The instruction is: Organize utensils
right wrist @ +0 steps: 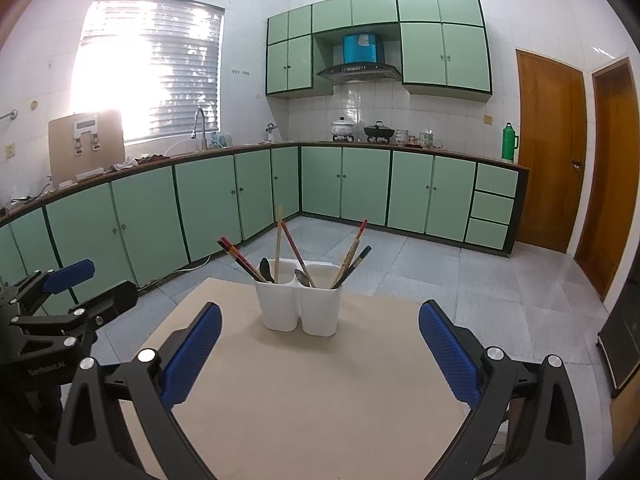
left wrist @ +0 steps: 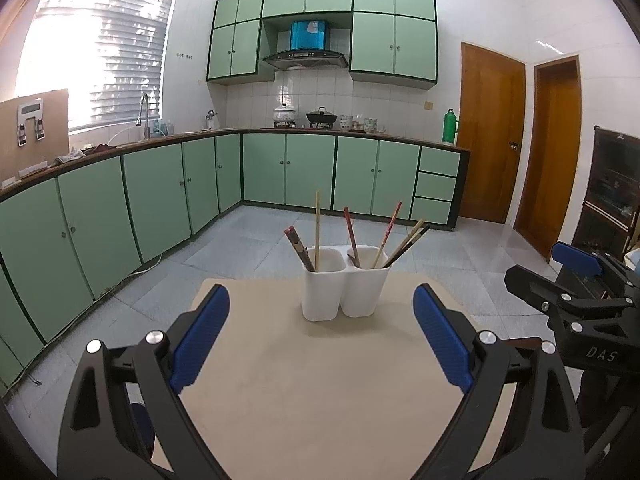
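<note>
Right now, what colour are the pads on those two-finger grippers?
Blue, with a fine textured grid, on the left gripper and right gripper; clearest in the right wrist view.

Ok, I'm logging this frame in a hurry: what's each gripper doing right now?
Left gripper: open, holding nothing.
Right gripper: open, holding nothing.

Home kitchen, green cabinets (left wrist: pixel 168 200), range hood (left wrist: pixel 306 58), sink faucet (right wrist: pixel 200 124), probably pots (right wrist: pixel 378 131)
</note>
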A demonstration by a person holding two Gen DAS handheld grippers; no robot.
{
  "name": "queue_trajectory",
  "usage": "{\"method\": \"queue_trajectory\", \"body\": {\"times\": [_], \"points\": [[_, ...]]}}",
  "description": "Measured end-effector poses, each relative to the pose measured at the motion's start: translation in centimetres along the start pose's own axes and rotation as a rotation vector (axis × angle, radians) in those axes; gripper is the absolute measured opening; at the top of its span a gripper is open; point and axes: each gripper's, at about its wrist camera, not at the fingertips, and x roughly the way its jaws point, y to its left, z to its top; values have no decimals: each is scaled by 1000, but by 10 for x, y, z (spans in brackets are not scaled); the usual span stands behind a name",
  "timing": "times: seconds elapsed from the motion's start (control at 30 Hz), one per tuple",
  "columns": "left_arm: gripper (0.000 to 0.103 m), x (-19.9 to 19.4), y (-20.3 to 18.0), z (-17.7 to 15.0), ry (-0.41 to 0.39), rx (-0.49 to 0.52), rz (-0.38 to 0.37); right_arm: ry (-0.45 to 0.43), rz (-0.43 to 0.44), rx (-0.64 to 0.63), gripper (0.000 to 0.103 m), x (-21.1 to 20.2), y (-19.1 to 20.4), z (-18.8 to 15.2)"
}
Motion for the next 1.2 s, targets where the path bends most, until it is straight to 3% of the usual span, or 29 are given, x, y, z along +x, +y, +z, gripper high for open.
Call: {"method": "queue_trajectory", "body": {"times": [1.2], "points": [[90, 2, 8, -2, 0, -10, 2, -1, -6, -5, 97, 5, -4, -1]]}}
